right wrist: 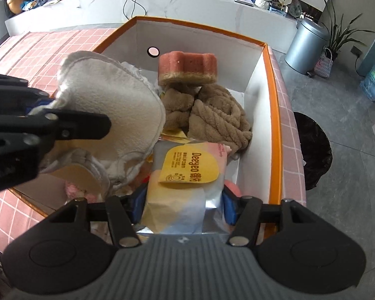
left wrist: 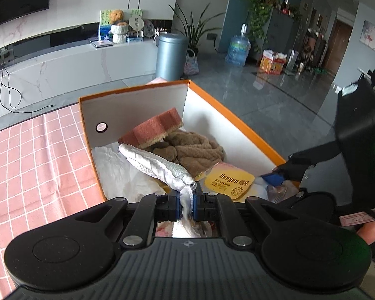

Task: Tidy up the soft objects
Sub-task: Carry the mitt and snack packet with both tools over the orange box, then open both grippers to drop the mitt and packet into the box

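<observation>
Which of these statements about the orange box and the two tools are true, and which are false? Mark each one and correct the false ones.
1. The left tool is shut on a white cloth. True.
2. The pink sponge lies under the brown towel. False: it rests on top of the towel.
3. The wipes pack sits between the fingers of the right tool. True.
4. The box stands on bare wood. False: it stands on a pink checked tablecloth.
5. The box is orange inside. False: its inner walls are white; only the rim and outside are orange.
</observation>
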Tool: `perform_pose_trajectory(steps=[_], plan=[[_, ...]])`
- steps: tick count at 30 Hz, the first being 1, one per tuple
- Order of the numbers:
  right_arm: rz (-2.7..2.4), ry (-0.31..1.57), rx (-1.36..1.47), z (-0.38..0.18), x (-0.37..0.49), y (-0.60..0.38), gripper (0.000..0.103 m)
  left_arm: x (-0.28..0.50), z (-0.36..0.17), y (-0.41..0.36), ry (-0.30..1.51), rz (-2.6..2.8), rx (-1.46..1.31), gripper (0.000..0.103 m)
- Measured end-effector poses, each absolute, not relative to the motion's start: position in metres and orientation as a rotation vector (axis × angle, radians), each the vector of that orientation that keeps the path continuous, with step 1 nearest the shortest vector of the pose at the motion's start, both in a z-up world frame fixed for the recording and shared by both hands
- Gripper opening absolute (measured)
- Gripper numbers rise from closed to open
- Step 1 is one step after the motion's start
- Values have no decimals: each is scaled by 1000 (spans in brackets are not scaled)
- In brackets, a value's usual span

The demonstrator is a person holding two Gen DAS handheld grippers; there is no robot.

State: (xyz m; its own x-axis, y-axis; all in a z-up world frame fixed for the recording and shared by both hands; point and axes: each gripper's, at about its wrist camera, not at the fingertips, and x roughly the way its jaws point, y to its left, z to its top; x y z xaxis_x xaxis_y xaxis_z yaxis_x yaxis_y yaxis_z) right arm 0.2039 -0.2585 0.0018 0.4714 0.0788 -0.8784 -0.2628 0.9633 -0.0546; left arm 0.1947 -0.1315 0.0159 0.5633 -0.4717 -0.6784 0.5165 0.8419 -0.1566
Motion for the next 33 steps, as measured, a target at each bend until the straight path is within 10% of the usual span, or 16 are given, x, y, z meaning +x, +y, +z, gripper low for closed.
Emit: perform_pose_trajectory(steps=[7,22,25,29,33], plan=[[196,942,-321,21,187,-259,81,202,15,-140,838,-592,129,10],[112,832,-359,28,169,-274,88,216,-15,-172,1006,-594,412,11],[101,821,-356,32,167,-278,89,219,-18,-167,1018,-574,399,25],[81,802,-350,37,162,-280,89,213,-9,-167,975,-561,411,85],[59,748,-350,46,151,-280,93,201,10,-160,889,-514,439,87]])
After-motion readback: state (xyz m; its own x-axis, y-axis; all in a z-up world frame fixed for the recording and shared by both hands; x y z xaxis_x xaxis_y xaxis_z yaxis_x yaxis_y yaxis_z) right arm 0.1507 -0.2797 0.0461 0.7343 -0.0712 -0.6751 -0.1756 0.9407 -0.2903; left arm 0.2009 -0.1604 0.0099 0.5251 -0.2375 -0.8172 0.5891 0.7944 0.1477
